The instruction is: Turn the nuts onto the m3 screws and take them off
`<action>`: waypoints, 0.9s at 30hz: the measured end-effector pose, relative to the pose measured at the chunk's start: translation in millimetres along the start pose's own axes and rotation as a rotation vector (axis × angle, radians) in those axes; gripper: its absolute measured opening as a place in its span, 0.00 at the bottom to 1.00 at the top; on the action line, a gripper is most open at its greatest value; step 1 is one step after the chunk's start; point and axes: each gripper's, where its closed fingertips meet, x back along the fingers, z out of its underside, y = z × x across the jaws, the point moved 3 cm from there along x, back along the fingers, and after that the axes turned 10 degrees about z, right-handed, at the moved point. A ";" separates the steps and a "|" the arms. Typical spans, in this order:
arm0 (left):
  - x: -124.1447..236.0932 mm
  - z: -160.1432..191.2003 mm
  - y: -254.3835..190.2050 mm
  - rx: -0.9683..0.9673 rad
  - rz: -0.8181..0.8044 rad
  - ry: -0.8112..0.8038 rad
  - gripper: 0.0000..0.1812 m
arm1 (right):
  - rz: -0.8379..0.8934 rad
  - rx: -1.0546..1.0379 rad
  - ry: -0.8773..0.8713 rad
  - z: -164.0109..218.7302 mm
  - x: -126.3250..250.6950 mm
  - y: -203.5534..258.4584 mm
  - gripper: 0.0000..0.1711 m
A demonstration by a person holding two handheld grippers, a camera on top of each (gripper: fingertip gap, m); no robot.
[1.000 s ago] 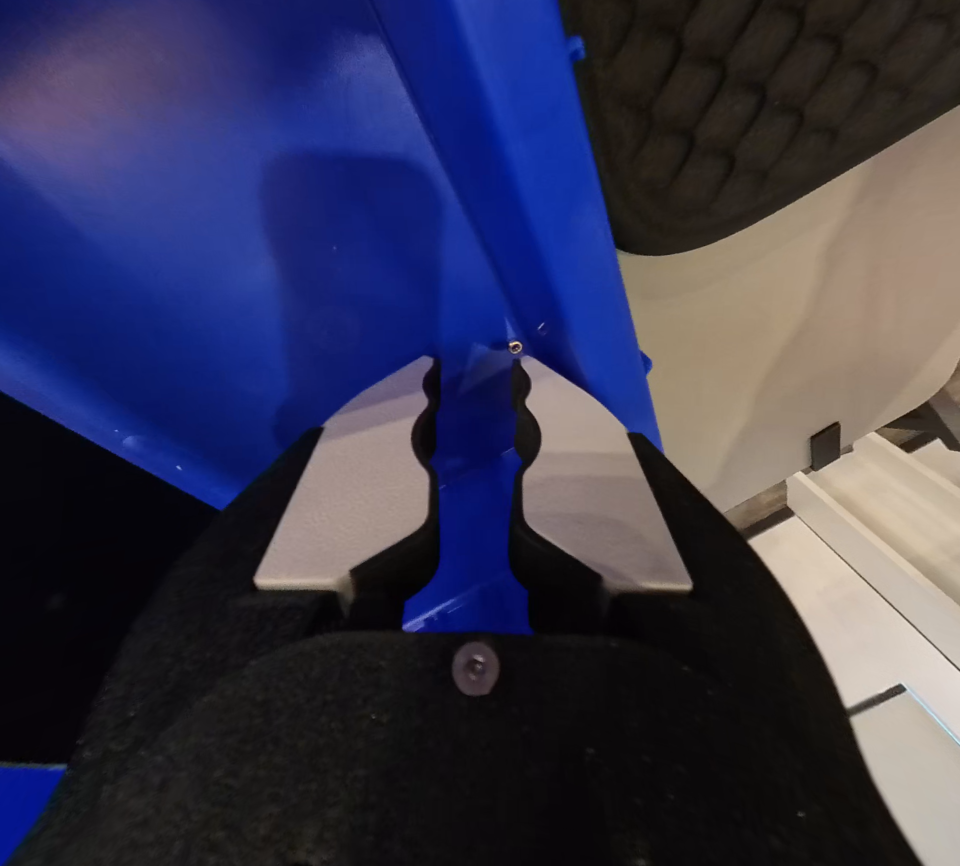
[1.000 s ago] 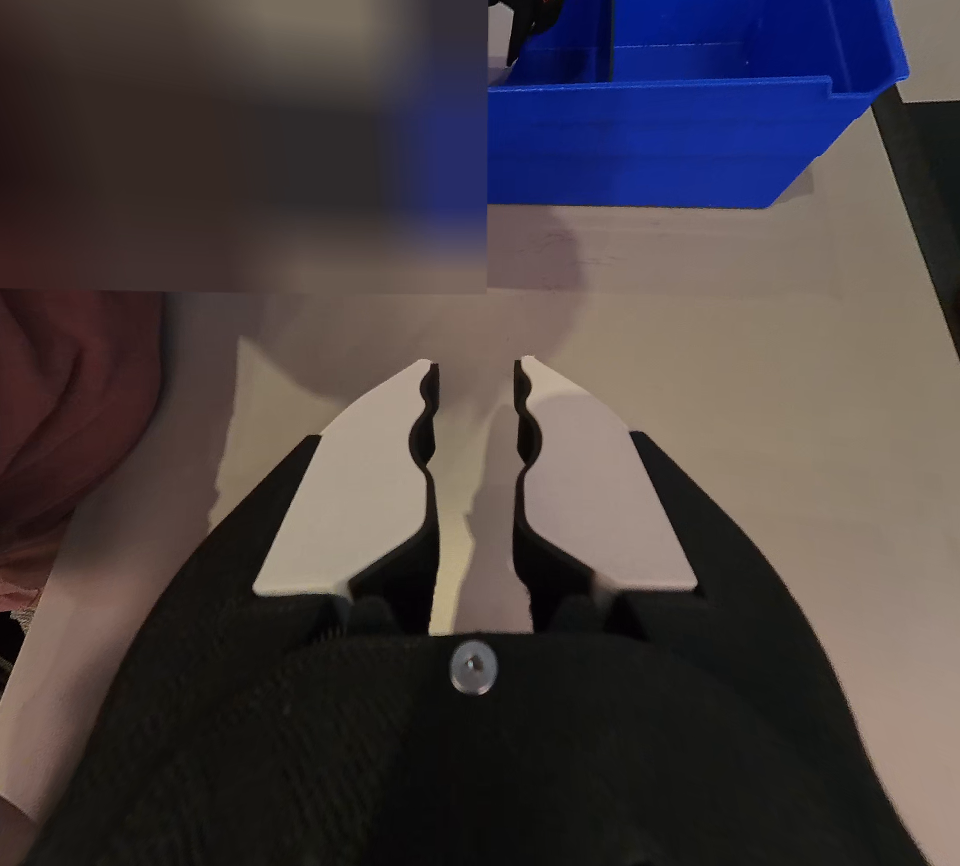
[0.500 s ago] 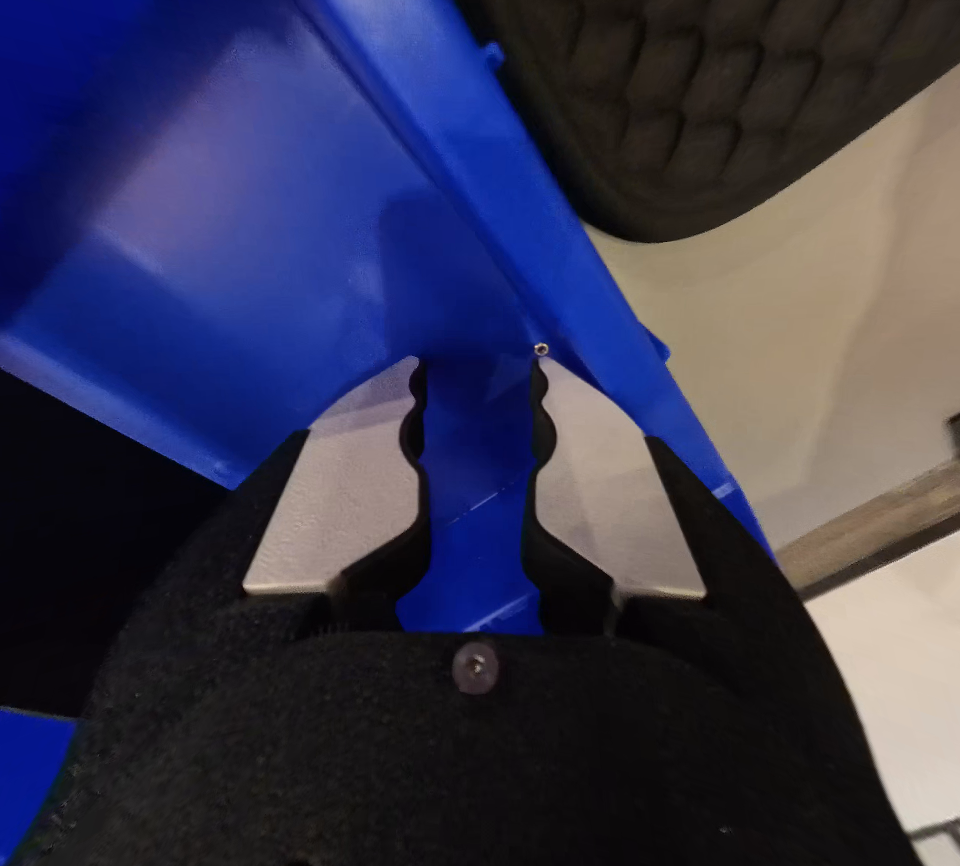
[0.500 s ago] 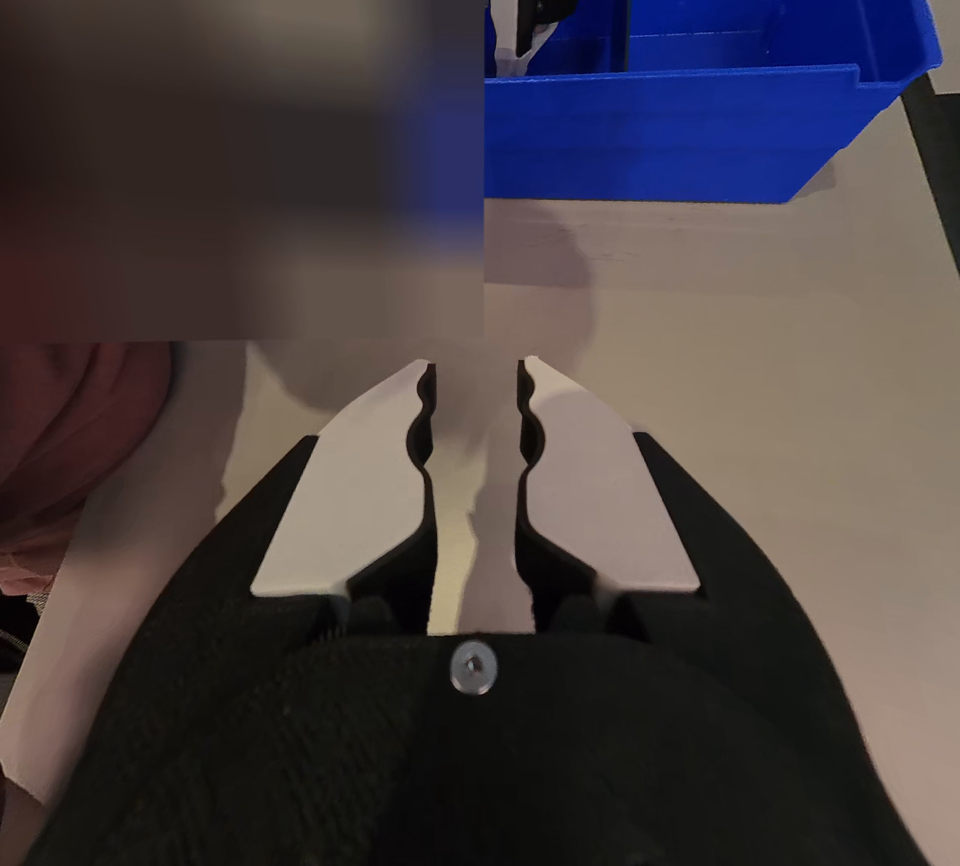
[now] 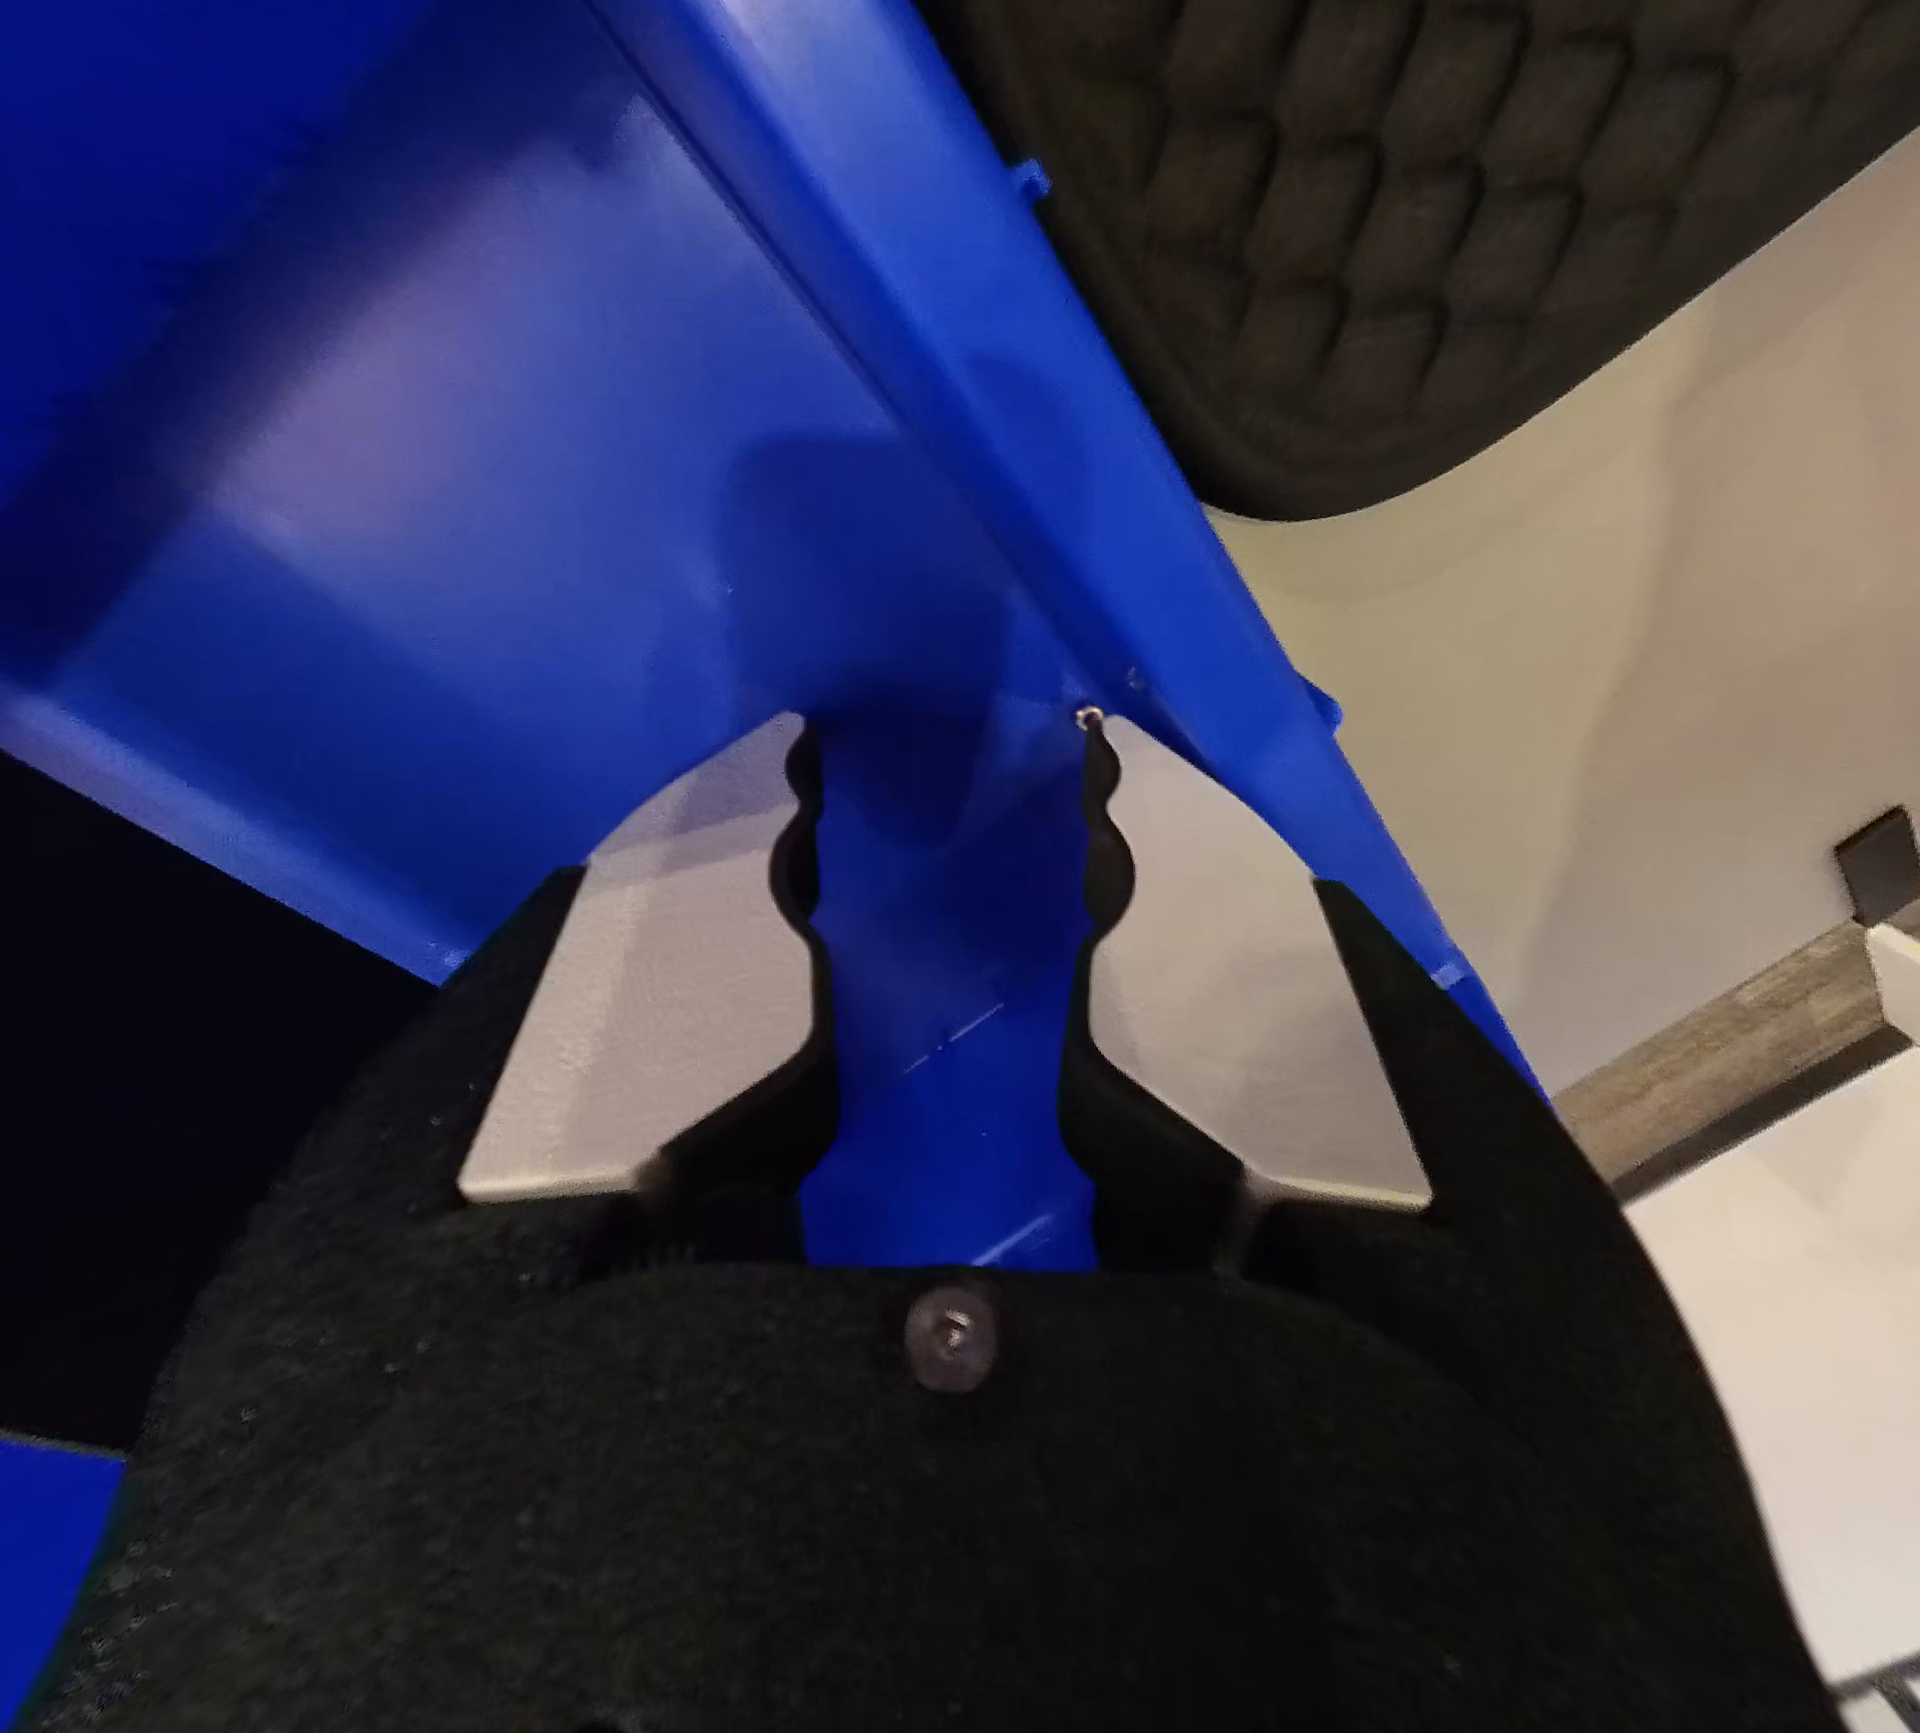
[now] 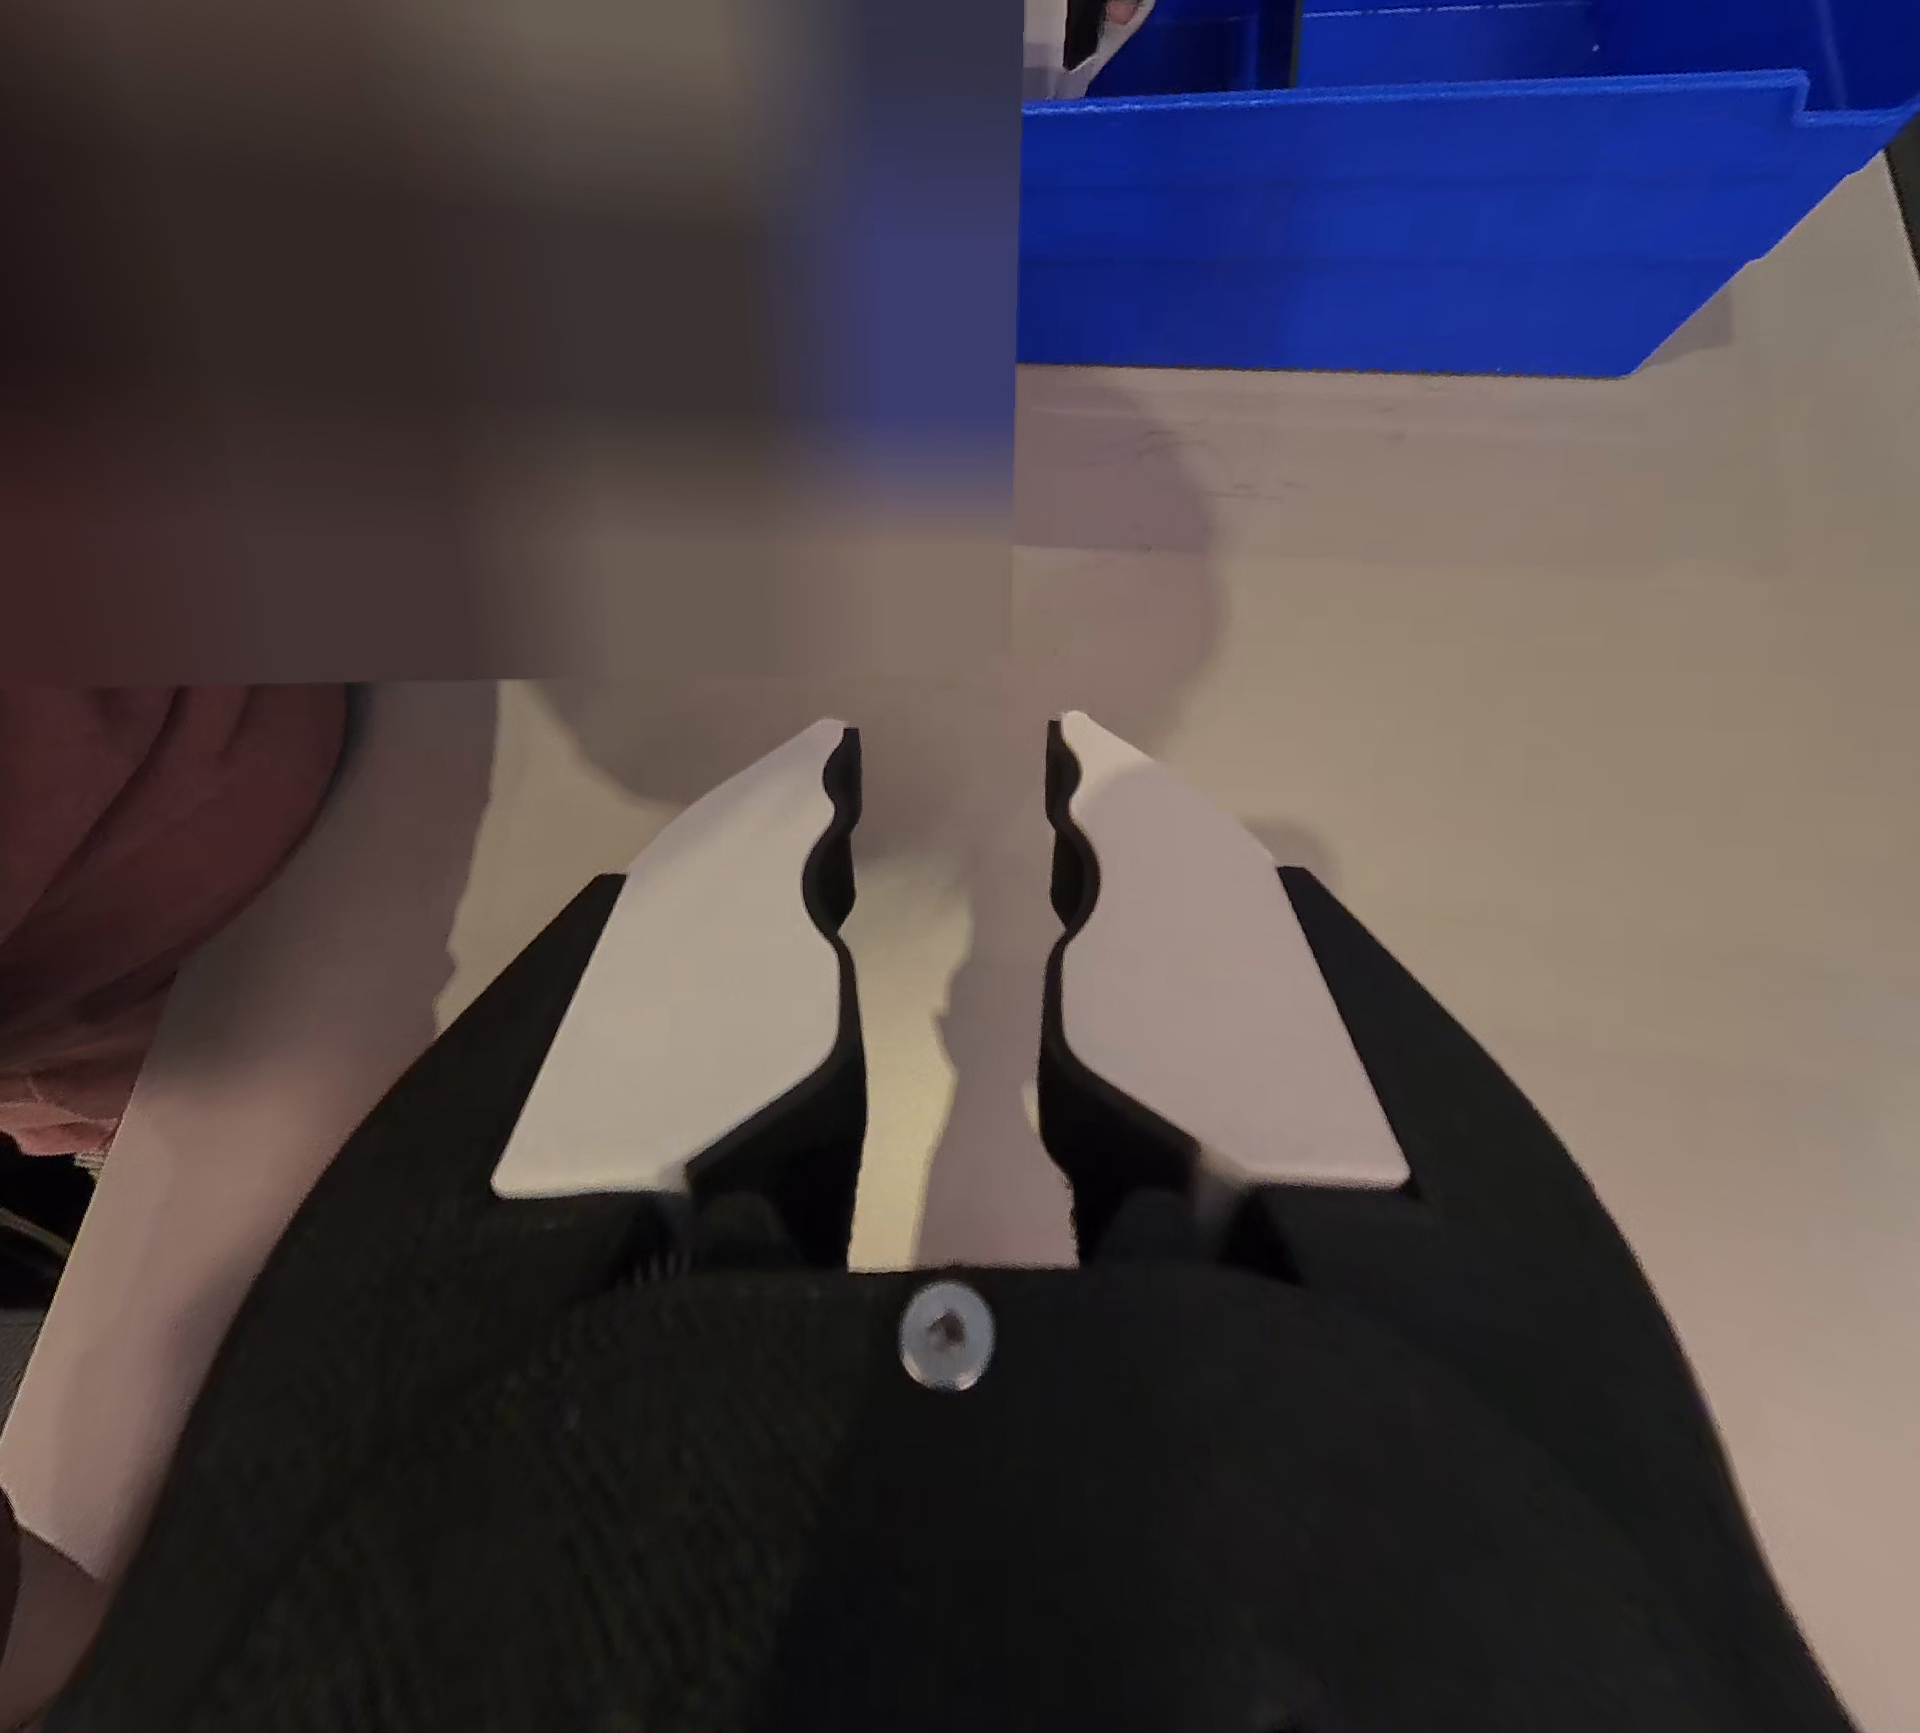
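Left tool (image 5: 945,738): released, inside blue bin (image 5: 468,457); tiny metal piece (image 5: 1088,717), nut or screw unclear, at right fingertip. Right tool (image 6: 954,733): released, empty, above table (image 6: 1455,696). Beyond: bin's far compartments cut off.

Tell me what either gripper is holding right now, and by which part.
Nothing. The left gripper is open inside the blue plastic bin, a tiny silver nut just past one fingertip, ungripped. The right gripper is open over the beige table.
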 end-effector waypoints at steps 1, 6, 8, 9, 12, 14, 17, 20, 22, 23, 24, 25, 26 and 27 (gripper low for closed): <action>-0.3 -0.8 0.9 -0.006 -0.008 -0.004 0.28 | 0.000 0.002 -0.002 -0.4 0.6 0.1 0.20; -1.8 -0.6 0.6 -0.025 -0.014 -0.010 0.30 | -0.002 -0.002 -0.013 -1.9 2.3 0.1 0.21; -2.0 -0.2 0.3 -0.034 -0.021 -0.014 0.30 | -0.001 0.000 -0.009 -1.5 1.9 0.1 0.21; -2.3 0.2 0.0 -0.049 -0.030 -0.011 0.30 | -0.002 0.000 -0.007 -1.2 1.6 0.3 0.21; -4.0 2.2 -1.6 -0.114 -0.072 0.010 0.31 | -0.005 0.003 -0.002 -0.4 0.5 1.0 0.22; -5.4 3.6 -2.3 -0.169 -0.112 0.022 0.32 | -0.008 0.003 0.001 0.1 0.0 1.2 0.22; -7.4 5.5 -3.2 -0.226 -0.171 0.029 0.32 | -0.011 0.003 0.003 0.5 -0.4 1.3 0.22; -5.2 4.7 -0.3 -0.223 -0.215 0.013 0.36 | -0.015 0.003 0.006 1.1 -1.1 1.6 0.22; -2.8 3.1 1.4 -0.211 -0.235 0.001 0.38 | -0.017 0.003 0.011 2.0 -2.2 1.7 0.23; -2.6 2.7 2.0 -0.206 -0.234 -0.006 0.38 | -0.020 0.003 0.013 2.3 -2.9 1.8 0.23; -2.4 1.5 2.7 -0.203 -0.234 -0.012 0.38 | -0.023 0.002 0.015 2.7 -3.6 2.0 0.23; -1.7 0.0 3.7 -0.205 -0.239 -0.018 0.38 | -0.025 0.001 0.019 3.3 -4.5 2.2 0.23; -0.9 -1.4 4.0 -0.210 -0.240 -0.026 0.38 | -0.027 0.002 0.024 4.1 -5.3 2.4 0.23; 0.3 -2.4 4.2 -0.211 -0.240 -0.031 0.38 | -0.028 0.003 0.028 4.8 -6.0 2.7 0.23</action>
